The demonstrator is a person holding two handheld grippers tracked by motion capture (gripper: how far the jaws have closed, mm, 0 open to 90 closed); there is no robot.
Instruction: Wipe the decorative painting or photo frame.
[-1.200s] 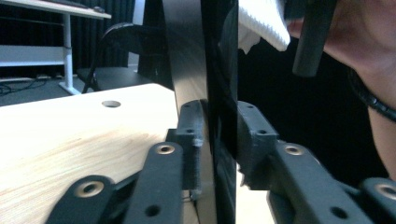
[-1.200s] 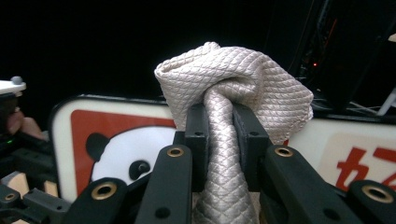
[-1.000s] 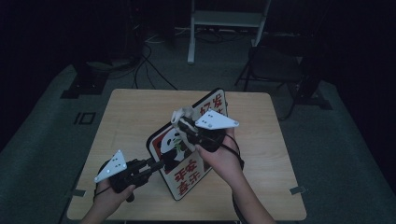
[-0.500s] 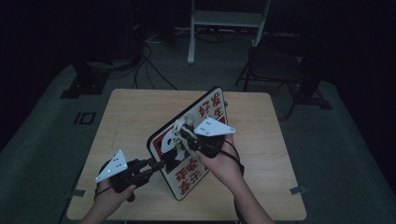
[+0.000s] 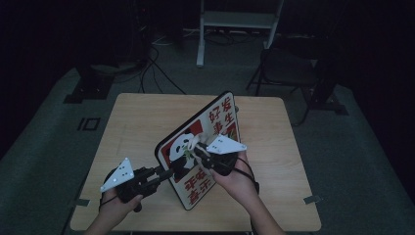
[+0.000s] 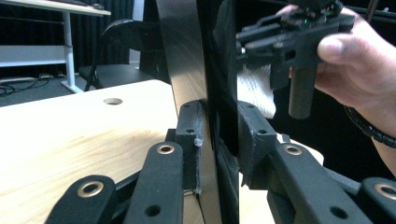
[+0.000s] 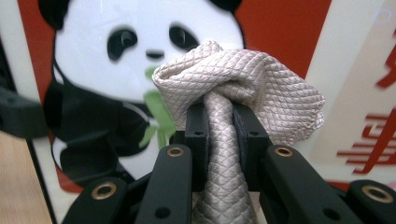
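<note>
From above and behind the person we look forward and down on the whole table (image 5: 147,122). Our left gripper view sits low and close, edge-on to the panda board (image 6: 205,70). Our right gripper view faces its printed front, very near.

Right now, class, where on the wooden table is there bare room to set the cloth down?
The wooden table is bare along its far edge behind the upright panda picture board, and across its right side. It is crowded near the front, where both grippers work at the board.
</note>
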